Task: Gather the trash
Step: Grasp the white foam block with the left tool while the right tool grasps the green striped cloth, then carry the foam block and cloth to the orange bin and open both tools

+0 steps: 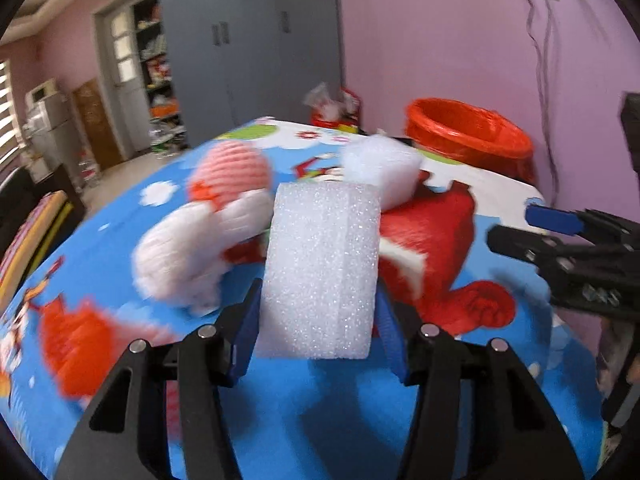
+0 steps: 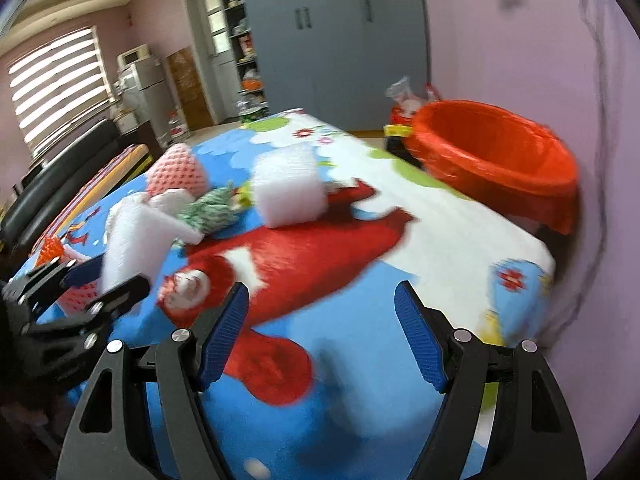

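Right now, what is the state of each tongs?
Left tongs: closed on the white foam block.
Right tongs: open, holding nothing.

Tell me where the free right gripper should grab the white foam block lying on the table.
Grip the foam block across its two flat side faces, coming from the near side with the open right gripper. It sits apart from the netting pile, and its boxy shape probably suits parallel fingers.

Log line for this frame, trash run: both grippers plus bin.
left gripper: shut on white foam block | right gripper: open, empty | orange bin: far table edge | foam nets on table
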### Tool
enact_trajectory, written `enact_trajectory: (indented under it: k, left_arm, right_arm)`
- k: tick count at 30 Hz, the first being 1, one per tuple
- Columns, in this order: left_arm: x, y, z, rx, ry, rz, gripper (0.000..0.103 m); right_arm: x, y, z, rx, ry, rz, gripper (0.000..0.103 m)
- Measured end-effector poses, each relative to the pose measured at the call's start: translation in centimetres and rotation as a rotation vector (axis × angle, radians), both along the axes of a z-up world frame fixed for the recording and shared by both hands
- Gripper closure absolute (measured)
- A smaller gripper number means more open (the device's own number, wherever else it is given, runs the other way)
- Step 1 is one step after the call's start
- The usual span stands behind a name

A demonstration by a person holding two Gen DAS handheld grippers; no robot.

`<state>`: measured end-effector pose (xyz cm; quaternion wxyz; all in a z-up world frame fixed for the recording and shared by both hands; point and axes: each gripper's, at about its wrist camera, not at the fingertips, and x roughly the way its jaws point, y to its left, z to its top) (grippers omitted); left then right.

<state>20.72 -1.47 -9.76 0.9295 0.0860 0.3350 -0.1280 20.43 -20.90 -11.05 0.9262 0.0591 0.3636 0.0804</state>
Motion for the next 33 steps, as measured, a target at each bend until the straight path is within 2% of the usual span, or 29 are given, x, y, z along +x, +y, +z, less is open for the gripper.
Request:
enact_trajectory:
  k: [6, 11, 15, 21, 24, 26, 33]
  left_arm:
    - [-1.6, 3.7, -0.1, -0.015, -0.02, 0.107, 0.051]
    - [-2.1, 4.6, 0.4, -0.012, -0.062, 0.141, 0.051]
    - [-2.5, 5.0, 0.8, -0.029, -0.099, 0.183, 0.05]
    - [-2.4, 5.9, 0.8, -0.048, -0.095, 0.22, 0.05]
    - [-2.5, 5.5, 0.8, -0.037, -0.099, 0.213, 0.05]
    - [-2.6, 5.4, 0.9, -0.027, -0.105, 0.209, 0.049]
    - [-2.3, 5.3, 0.7, -0.016, -0.097, 0.218, 0.049]
  right_arm:
    - [3.9, 4.5, 0.0, 0.019, 0.006, 0.087, 0.031]
    - [6.9, 7.9, 0.1, 0.041, 0.023, 0.136, 0.032]
    - [8.8, 9.6, -0.2, 0.051, 0.051, 0.138, 0.032]
    - [11.0, 11.3, -1.3, 0.042, 0.118, 0.134, 0.032]
    - [11.2, 11.7, -2.2, 0.01, 0.15, 0.143, 0.044]
    - [10.6, 11.5, -1.9, 0.009, 0.131, 0.159, 0.066]
    - [6.6, 9.8, -0.9, 0.01, 0.076, 0.21, 0.07]
